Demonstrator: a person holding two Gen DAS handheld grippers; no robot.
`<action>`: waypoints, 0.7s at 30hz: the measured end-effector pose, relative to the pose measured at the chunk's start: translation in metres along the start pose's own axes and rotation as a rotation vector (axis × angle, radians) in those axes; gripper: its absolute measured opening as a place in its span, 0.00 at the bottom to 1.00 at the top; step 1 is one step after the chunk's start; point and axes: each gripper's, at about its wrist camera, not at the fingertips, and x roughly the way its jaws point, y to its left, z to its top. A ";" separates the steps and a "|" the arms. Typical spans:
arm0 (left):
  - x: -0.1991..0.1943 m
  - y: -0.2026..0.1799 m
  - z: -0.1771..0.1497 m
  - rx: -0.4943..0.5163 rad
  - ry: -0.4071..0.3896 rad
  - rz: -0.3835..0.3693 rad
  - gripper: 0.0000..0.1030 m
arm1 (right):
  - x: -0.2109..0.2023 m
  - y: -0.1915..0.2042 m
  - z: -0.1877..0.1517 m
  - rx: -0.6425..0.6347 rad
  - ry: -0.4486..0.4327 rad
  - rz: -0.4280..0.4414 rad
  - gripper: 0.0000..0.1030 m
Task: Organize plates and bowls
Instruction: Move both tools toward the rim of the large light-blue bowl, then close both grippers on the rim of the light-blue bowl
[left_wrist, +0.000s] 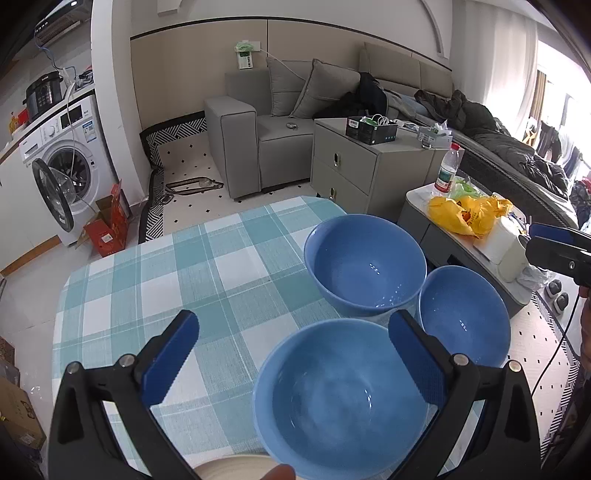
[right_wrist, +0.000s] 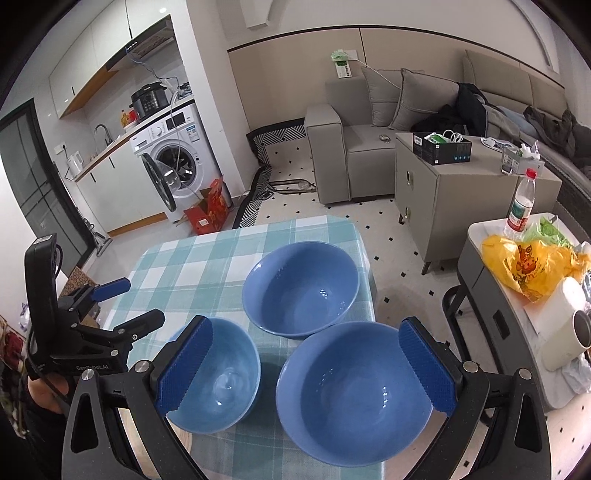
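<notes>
— Where are the bowls?
— Three blue bowls cluster on the checked table (right_wrist: 207, 258): the far bowl (right_wrist: 301, 288), near-left bowl (right_wrist: 221, 376), near-right bowl (right_wrist: 351, 391).
— And your grippers?
— Your left gripper (left_wrist: 291, 354) and right gripper (right_wrist: 306, 360) are both spread wide, holding nothing.

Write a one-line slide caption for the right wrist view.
Open right gripper hovers over three empty blue bowls on a checked tablecloth; the left gripper waits open alongside.

Three blue bowls (right_wrist: 301, 288) crowd the table's (right_wrist: 177, 266) near right corner, nearly touching; no gap btwn them for fingers. Far left checked cloth is bare, w/ room to pass.
</notes>
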 end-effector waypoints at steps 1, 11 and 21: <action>0.002 0.000 0.002 -0.001 0.000 -0.004 1.00 | 0.004 -0.002 0.002 0.004 0.005 -0.002 0.99; 0.041 -0.001 0.019 -0.009 0.031 -0.013 1.00 | 0.045 -0.022 0.011 0.063 0.075 -0.006 0.99; 0.080 0.000 0.027 -0.029 0.079 -0.046 1.00 | 0.095 -0.031 0.017 0.110 0.134 -0.007 0.99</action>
